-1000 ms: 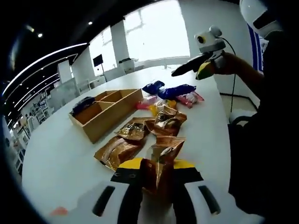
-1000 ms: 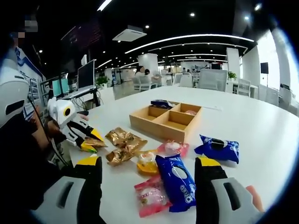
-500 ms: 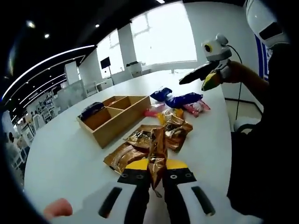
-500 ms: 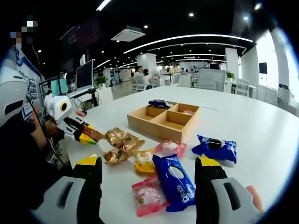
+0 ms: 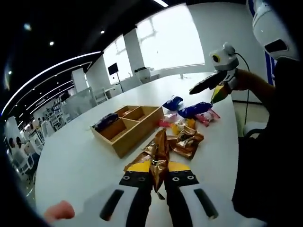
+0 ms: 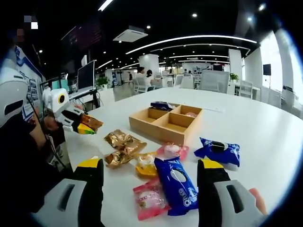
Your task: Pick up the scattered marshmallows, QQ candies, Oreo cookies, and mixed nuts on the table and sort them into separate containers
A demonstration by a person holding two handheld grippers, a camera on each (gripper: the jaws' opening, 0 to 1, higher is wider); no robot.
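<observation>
Gripping a gold foil packet between its closed jaws, the left gripper is holding that packet up above the white table; in the right gripper view the same gripper is hanging at the far left, off the table surface, with the gold packet sticking out of its tips. Going left to right across the left gripper view, a wooden divided box is sitting on the table with a dark blue packet lying in its far-left compartment, then more gold packets are lying just right of the held one, then small pink and yellow candy packets and blue Oreo packets are lying beyond them, and the right gripper is hovering above the table's right edge, held by a person's hand.

Going left to right in the right gripper view, two gold packets are lying on the table, then a yellow packet and a pink packet, then a blue Oreo packet lying between the right gripper's wide-apart jaws, which are holding nothing, then a second blue Oreo packet further right. The wooden box is standing behind them, well apart from both grippers.
</observation>
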